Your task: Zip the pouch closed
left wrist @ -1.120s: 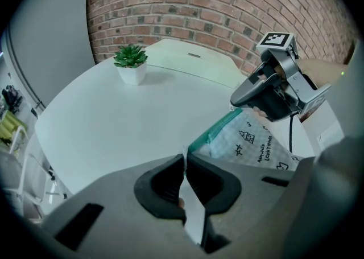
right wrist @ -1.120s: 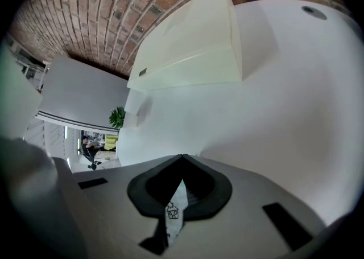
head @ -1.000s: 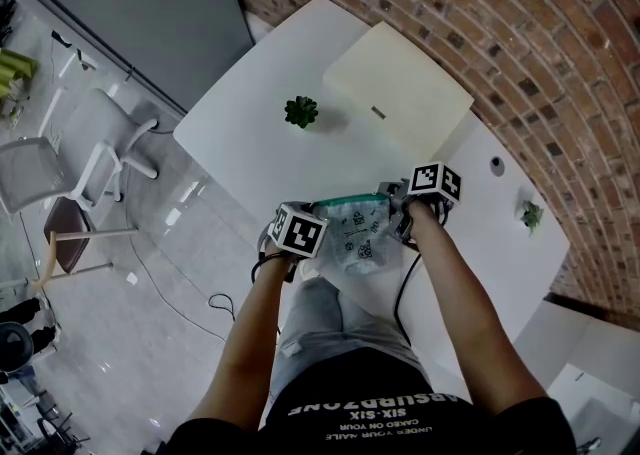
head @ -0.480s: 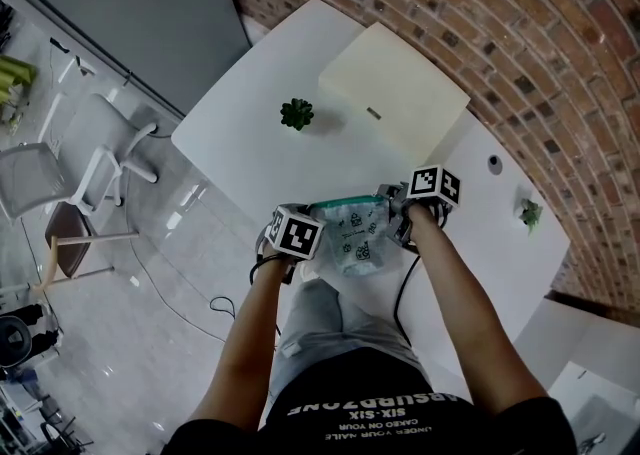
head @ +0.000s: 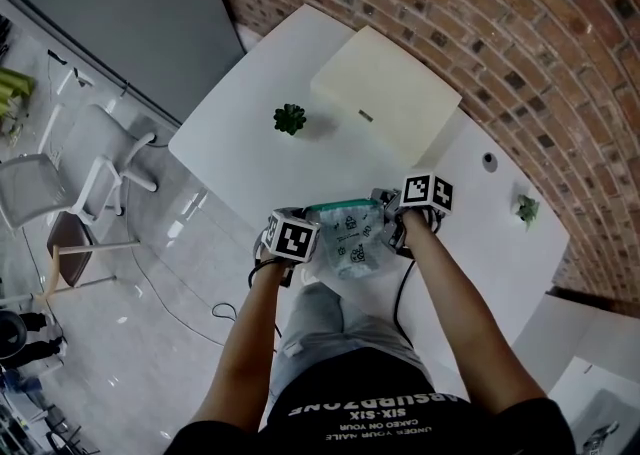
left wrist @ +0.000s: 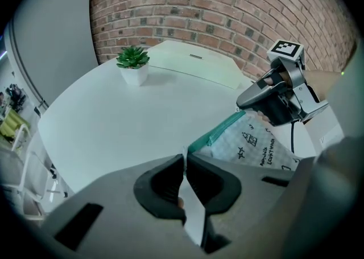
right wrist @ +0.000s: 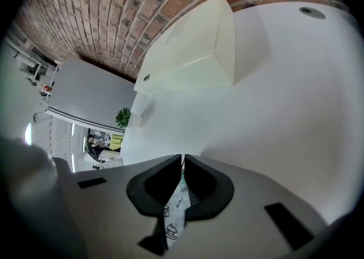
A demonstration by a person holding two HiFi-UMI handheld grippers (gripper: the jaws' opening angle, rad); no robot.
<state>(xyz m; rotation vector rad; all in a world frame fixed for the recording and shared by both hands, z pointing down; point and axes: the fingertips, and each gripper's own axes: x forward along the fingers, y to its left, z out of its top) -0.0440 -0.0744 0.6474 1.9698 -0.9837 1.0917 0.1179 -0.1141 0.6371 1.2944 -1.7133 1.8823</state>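
Observation:
A white printed pouch (head: 352, 241) with a teal zipper strip along its top hangs between my two grippers, just over the near edge of the white table (head: 240, 158). My left gripper (head: 312, 235) is shut on the pouch's left end; in the left gripper view a thin fold of the pouch (left wrist: 259, 145) runs into my left gripper (left wrist: 185, 160). My right gripper (head: 389, 211) sits at the right end of the zipper, also seen as the right gripper (left wrist: 243, 106). Its jaws have just been opening a little. They stay almost together, with the pouch (right wrist: 172, 222) between them at the right gripper (right wrist: 182, 161).
A small potted plant (head: 290, 119) and a cream box (head: 385, 93) stand on the far part of the table. A second small plant (head: 527, 210) and a round cable hole (head: 488, 158) lie to the right. Chairs (head: 85, 148) stand on the floor at the left. A brick wall runs behind.
The head view has shifted slightly. Both grippers stay at the ends of the pouch, with no visible move.

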